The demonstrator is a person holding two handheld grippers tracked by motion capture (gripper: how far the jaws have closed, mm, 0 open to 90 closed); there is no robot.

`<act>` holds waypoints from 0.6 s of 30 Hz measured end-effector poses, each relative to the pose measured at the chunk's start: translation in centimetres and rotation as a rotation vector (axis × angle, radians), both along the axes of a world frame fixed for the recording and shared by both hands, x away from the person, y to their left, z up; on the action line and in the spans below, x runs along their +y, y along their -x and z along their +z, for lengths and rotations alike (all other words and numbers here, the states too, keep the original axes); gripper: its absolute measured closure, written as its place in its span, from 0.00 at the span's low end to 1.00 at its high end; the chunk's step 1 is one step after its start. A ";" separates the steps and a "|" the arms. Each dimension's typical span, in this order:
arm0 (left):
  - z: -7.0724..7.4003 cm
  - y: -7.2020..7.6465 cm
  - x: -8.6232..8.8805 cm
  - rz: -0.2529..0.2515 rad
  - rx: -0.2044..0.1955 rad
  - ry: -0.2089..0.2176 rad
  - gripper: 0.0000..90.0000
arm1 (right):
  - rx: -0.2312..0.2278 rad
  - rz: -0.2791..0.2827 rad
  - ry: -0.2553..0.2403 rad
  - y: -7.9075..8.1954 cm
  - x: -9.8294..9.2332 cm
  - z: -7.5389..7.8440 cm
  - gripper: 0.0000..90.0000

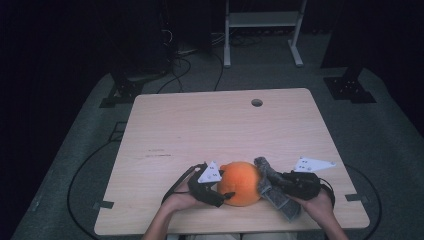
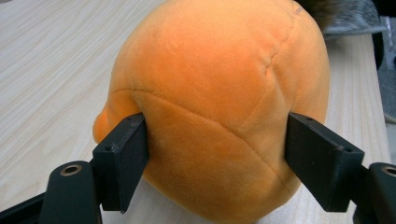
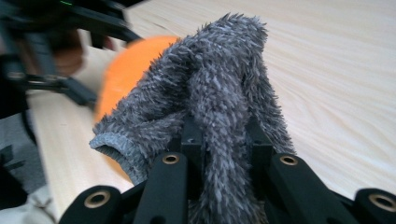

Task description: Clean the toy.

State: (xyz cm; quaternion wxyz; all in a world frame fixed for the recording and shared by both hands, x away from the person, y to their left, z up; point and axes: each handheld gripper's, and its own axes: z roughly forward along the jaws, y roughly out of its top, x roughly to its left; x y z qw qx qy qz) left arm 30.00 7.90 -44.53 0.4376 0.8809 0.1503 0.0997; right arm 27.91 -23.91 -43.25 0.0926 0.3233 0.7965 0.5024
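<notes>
Orange plush ball [image 1: 241, 182] sits on the wooden table [image 1: 210, 130], near the front edge, roughly centre, between the two hands. Left gripper [image 1: 221, 192] has the ball clamped: in the left gripper view both black pads press into the plush sides, one low on each flank, fabric dented where they bite. Ball [image 2: 219, 102] rests on the tabletop, not lifted as far as I can tell. Right gripper [image 1: 280, 182] is pinched nearly closed on a grey fuzzy sock [image 1: 275, 192]; in the right gripper view the sock [image 3: 219, 107] stands up between the jaws, folded over at the top, ribbed cuff hanging off to one side. In the high view the sock lies just beside the ball's right side, touching or almost; can't tell which. Left hand [image 1: 180, 200] and right hand [image 1: 320, 202] both come in from the front edge.
</notes>
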 end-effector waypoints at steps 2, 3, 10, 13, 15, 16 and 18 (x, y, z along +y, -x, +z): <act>0.0 0.1 0.0 -0.001 -0.002 -0.001 0.26 | 0.000 0.018 0.016 0.1 0.4 -0.2 0.82; 0.1 0.1 -0.1 0.001 -0.001 -0.006 0.26 | -0.001 0.021 0.029 0.1 0.6 -0.3 0.82; 0.1 0.4 -0.4 -0.006 -0.015 -0.022 0.26 | -0.014 0.026 -0.094 0.1 1.2 0.7 0.83; 0.3 0.5 -0.5 -0.033 -0.006 -0.001 0.24 | 0.003 0.042 -0.029 0.0 1.8 0.1 0.83; 0.7 0.5 -0.4 -0.051 -0.020 0.020 0.21 | 0.026 0.049 -0.031 0.0 1.5 -0.4 0.83; 0.8 0.4 -0.4 -0.051 -0.021 0.027 0.20 | 0.023 0.049 -0.021 0.1 1.3 -0.4 0.83; 1.2 -0.1 -0.5 0.006 -0.010 0.041 0.14 | 0.016 0.054 0.003 0.2 1.2 -0.4 0.83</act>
